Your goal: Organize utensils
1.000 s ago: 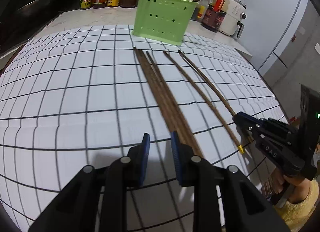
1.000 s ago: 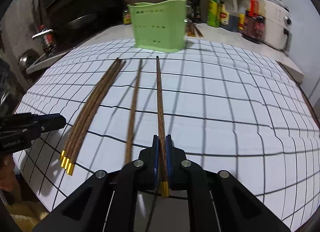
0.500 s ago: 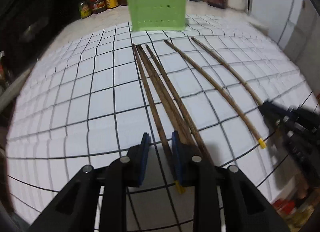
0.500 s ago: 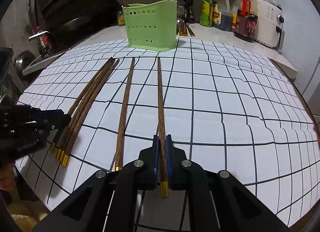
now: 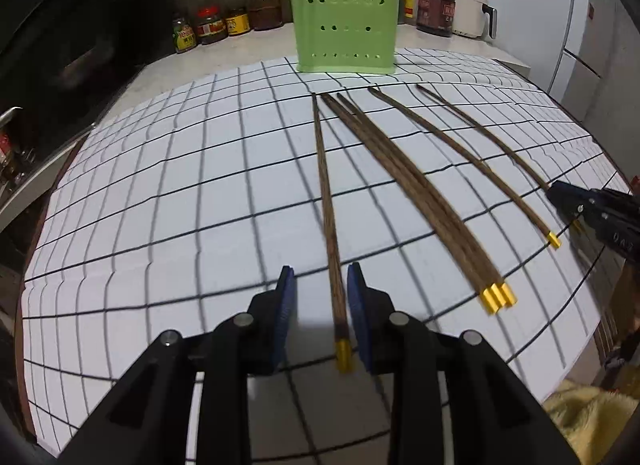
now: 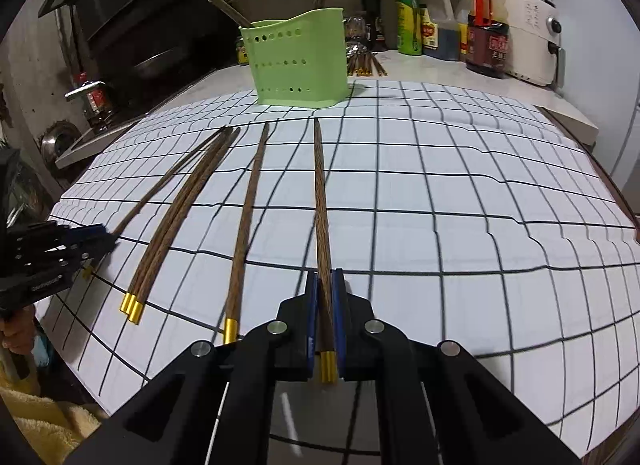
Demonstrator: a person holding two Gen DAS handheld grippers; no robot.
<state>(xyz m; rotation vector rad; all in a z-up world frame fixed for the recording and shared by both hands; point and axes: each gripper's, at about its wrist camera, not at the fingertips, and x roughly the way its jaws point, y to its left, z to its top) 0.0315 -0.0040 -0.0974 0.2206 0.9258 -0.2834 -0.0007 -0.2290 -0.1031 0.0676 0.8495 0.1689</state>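
A green perforated holder (image 5: pixel 346 29) (image 6: pixel 298 61) stands at the far edge of the white grid mat (image 5: pixel 160 205) with a few chopsticks upright in it. Several gold-tipped wooden chopsticks lie lengthwise on the mat. My left gripper (image 5: pixel 321 269) is opening; one chopstick (image 5: pixel 326 185) lies between its jaws, close to the right pad, not pressed. A bundle of three chopsticks (image 5: pixel 420 193) (image 6: pixel 176 217) lies beside it, then a single chopstick (image 5: pixel 460 157) (image 6: pixel 246 221). My right gripper (image 6: pixel 325 273) (image 5: pixel 554 189) is shut on the rightmost chopstick (image 6: pixel 320 193).
Jars (image 5: pixel 208 25), sauce bottles (image 6: pixel 408 21) and a white air fryer (image 6: pixel 528 33) line the counter behind the holder. More chopsticks (image 6: pixel 364 65) lie behind it. A stove area (image 6: pixel 92 105) is at the left. A yellow towel (image 5: pixel 588 425) hangs by the near table edge.
One chopstick has come apart from the bundle and now lies alone between the left jaws, which stand wider. The left view has swung. The right gripper keeps its grip and stays put.
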